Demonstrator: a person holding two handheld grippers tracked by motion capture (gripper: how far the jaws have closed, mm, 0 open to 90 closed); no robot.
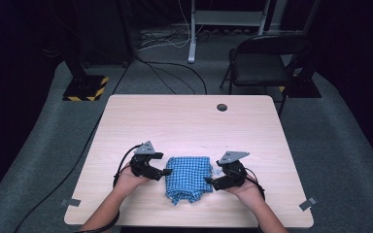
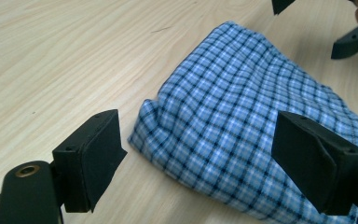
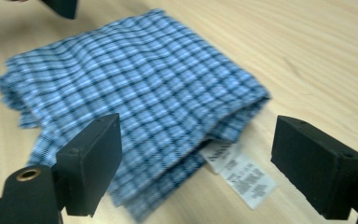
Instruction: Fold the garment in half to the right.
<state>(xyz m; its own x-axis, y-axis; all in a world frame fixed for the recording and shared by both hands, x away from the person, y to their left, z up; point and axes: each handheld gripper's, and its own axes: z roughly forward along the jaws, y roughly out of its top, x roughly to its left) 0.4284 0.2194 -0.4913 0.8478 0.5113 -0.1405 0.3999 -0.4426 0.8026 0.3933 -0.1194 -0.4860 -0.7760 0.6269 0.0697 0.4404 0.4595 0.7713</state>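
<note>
From the high view, a folded blue checked cloth (image 1: 188, 178) is lying on the near half of a light wooden table (image 1: 184, 121). The left gripper (image 1: 161, 171) is sitting just beside the cloth's left edge, and the right gripper (image 1: 210, 182) is sitting just beside its right edge, each held in a hand. A black chair (image 1: 264, 60) is standing on the floor beyond the table.

In the left gripper view, the left gripper (image 2: 198, 161) is gaping wide with nothing between its jaws; the cloth (image 2: 242, 130) is lying flat ahead, spanning the gap.

In the right gripper view, the right gripper (image 3: 196, 163) is also gaping wide and gripping nothing. The cloth (image 3: 135, 88) is lying in stacked layers, a white label (image 3: 240, 175) sticking out from its near edge.
</note>
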